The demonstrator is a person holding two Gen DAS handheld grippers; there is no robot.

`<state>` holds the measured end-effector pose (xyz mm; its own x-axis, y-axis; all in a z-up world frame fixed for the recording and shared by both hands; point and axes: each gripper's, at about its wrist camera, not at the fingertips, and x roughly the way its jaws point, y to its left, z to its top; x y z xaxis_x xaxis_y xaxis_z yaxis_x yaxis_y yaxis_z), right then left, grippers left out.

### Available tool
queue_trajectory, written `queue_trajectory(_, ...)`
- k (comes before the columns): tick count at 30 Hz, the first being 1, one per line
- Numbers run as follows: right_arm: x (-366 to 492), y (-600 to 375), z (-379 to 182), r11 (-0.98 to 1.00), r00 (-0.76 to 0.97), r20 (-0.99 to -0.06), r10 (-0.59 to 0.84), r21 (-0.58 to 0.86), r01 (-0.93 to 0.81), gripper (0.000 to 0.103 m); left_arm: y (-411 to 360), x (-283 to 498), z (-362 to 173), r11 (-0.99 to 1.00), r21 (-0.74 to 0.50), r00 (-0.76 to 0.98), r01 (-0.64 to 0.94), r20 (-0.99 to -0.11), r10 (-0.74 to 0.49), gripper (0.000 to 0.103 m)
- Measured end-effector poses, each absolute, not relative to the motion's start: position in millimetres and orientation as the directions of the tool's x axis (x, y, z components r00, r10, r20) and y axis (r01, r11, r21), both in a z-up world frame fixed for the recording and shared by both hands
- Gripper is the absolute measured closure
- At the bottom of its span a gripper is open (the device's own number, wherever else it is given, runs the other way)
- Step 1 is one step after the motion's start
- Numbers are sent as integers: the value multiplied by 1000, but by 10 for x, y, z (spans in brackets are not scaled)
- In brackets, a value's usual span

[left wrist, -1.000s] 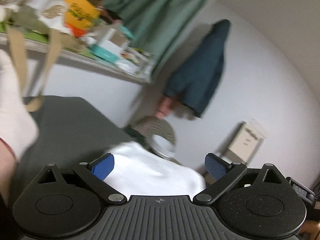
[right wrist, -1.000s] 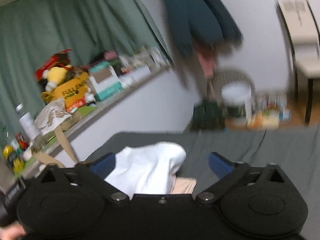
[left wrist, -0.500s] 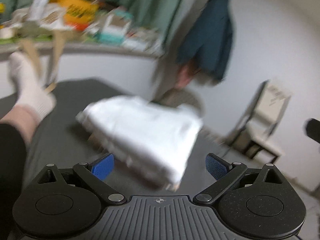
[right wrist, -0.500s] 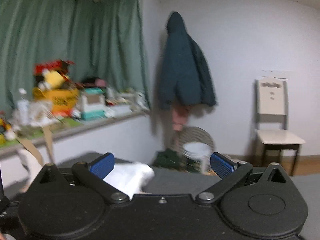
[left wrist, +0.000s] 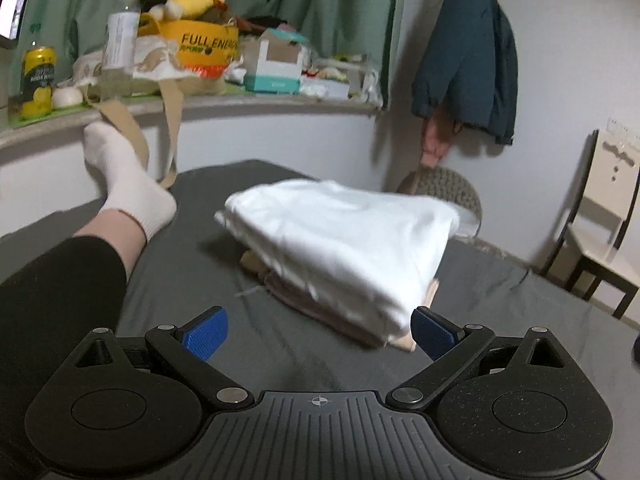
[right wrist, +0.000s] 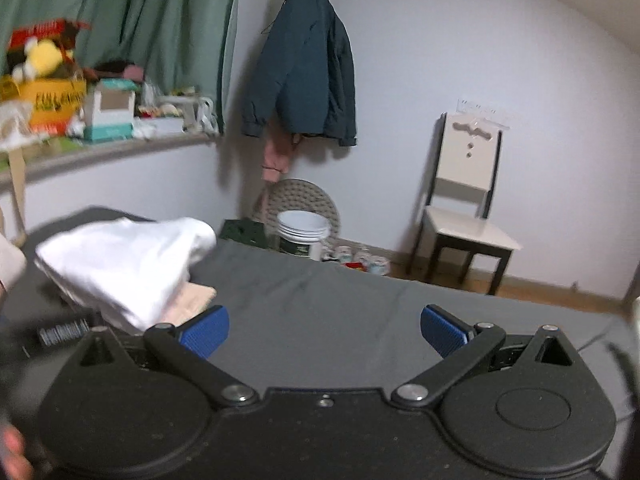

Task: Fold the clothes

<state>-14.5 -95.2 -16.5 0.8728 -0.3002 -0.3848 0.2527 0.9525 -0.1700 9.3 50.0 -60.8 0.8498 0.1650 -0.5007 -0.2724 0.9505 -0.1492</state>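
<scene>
left wrist: low over bed (left wrist: 248, 336) | right wrist: likewise | shared: white stack (left wrist: 344, 248), jacket (right wrist: 304, 64)

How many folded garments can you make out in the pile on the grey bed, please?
2 at least: a white garment on top, a beige-pink one beneath it. More layers may be hidden.

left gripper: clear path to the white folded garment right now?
Probably yes. The left gripper is open and empty, and the white garment lies straight ahead atop the stack; only bare grey sheet lies between. The leg stays off to its left.
</scene>
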Motion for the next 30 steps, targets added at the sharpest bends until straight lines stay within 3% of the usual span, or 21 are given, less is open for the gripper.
queue_trajectory(4, -208, -905, -194, 951, 888, -360, -287, -222, 217, 0, 572, 126, -489, 966, -136, 849, -220, -515, 121, 5)
queue_trajectory(10, -100, -1010, -161, 989, 859, -490, -149, -96, 117, 0, 488, 182, -480, 976, 45, 823, -211, -530, 203, 5)
queue_trajectory(22, -198, -1008, -277, 993, 831, -545, -114, -70, 90, 0, 517, 116, -553, 992, -8, 787, -123, -610, 93, 5)
queue_trajectory(30, -220, -1010, -344, 996, 808, -582, -93, -58, 72, 0, 526, 97, -580, 989, 20, 778, -143, -616, 125, 5)
